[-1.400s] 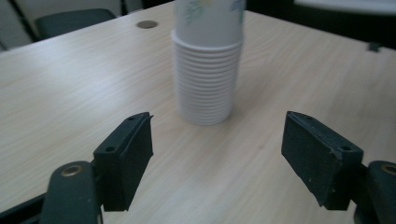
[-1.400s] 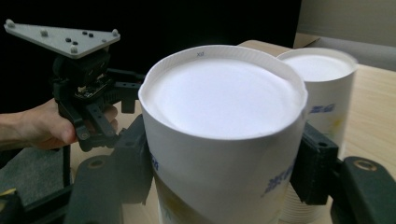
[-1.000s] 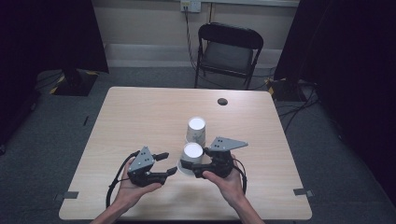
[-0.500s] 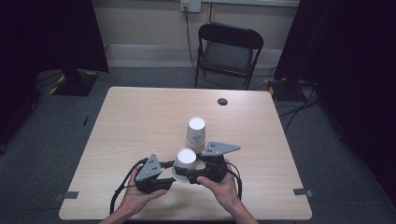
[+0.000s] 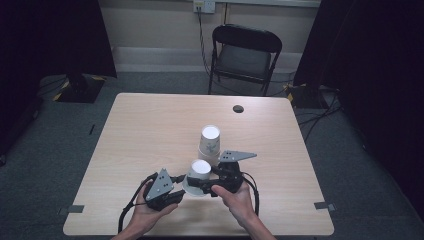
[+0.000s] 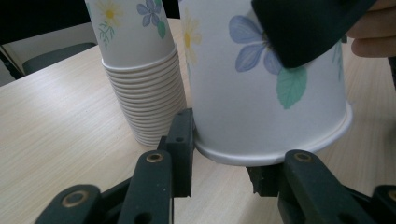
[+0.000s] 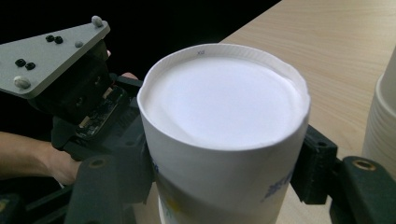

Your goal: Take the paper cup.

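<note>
I note the left gripper [image 5: 184, 184] has just been closing onto the inverted cup's [image 5: 199, 175] rim from 9 o'clock; right gripper [image 5: 201, 186] stays clamped on it.

Premises present as a lab or recording studio: black curtains [image 5: 50, 35] hang at both sides, grey carpet floor [image 5: 50, 145], a lone light wooden table [image 5: 150, 125], one black folding chair [image 5: 245, 55], cables [image 5: 320, 115] trailing from a wall socket [image 5: 204, 6]
</note>
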`<action>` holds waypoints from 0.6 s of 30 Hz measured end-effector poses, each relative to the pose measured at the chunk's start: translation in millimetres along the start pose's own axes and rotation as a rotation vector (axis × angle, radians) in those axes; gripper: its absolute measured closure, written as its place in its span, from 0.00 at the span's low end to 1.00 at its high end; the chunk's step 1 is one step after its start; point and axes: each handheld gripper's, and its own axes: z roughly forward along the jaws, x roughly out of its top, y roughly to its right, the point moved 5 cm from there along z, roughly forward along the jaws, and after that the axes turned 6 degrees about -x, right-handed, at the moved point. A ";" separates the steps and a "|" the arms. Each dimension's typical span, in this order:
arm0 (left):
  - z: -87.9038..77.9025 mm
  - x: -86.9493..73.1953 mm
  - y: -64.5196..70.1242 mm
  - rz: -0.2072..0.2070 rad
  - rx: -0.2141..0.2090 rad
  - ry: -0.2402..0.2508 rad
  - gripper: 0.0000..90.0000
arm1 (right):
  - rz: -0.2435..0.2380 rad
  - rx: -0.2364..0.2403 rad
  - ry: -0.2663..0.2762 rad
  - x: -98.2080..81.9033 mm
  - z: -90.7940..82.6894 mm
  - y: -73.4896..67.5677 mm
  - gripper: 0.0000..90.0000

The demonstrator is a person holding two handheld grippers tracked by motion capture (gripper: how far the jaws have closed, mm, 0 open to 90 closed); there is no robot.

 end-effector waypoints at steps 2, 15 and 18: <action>0.7 -0.6 -0.1 0.001 0.005 0.000 0.74 | 0.023 0.005 -0.004 -1.2 0.7 2.1 0.39; -0.1 -0.3 1.4 0.009 -0.002 0.013 0.76 | 0.081 0.030 -0.011 -3.4 1.7 6.6 0.36; 0.2 -0.8 0.7 0.005 -0.008 0.013 0.76 | 0.050 0.010 0.003 -2.8 1.8 5.6 0.34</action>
